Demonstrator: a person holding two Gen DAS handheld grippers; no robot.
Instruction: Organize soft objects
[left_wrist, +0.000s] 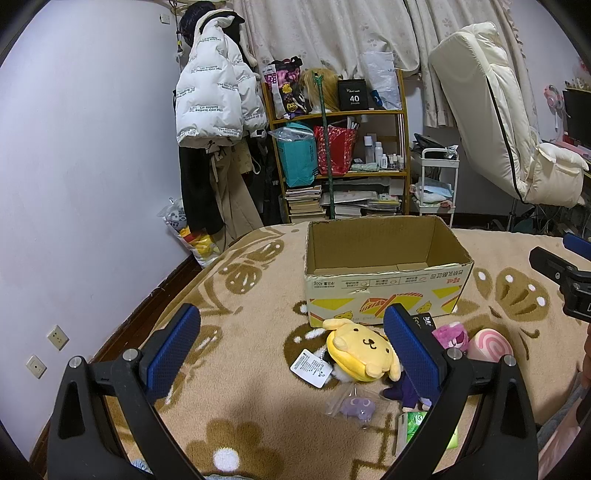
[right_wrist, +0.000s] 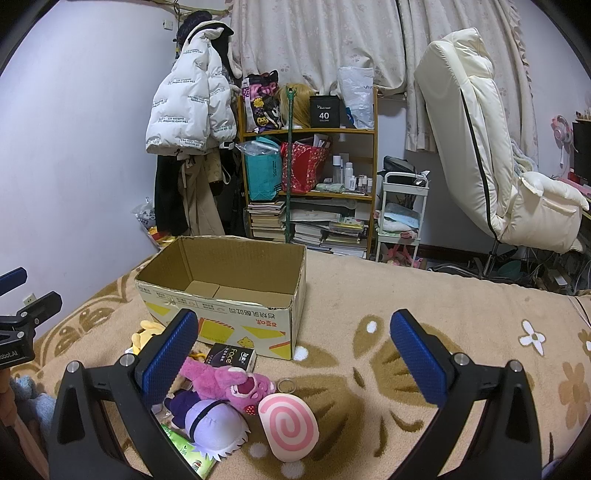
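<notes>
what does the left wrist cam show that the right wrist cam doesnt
Only the left wrist view shows the yellow dog plush face-on with its white tag, plus a small purple toy in a clear bag. Only the right wrist view shows the purple-haired plush fully, and a metal key ring. Both show the empty cardboard box, the pink bear plush, the pink swirl cushion, the black tissue pack and both open grippers, left gripper and right gripper.
</notes>
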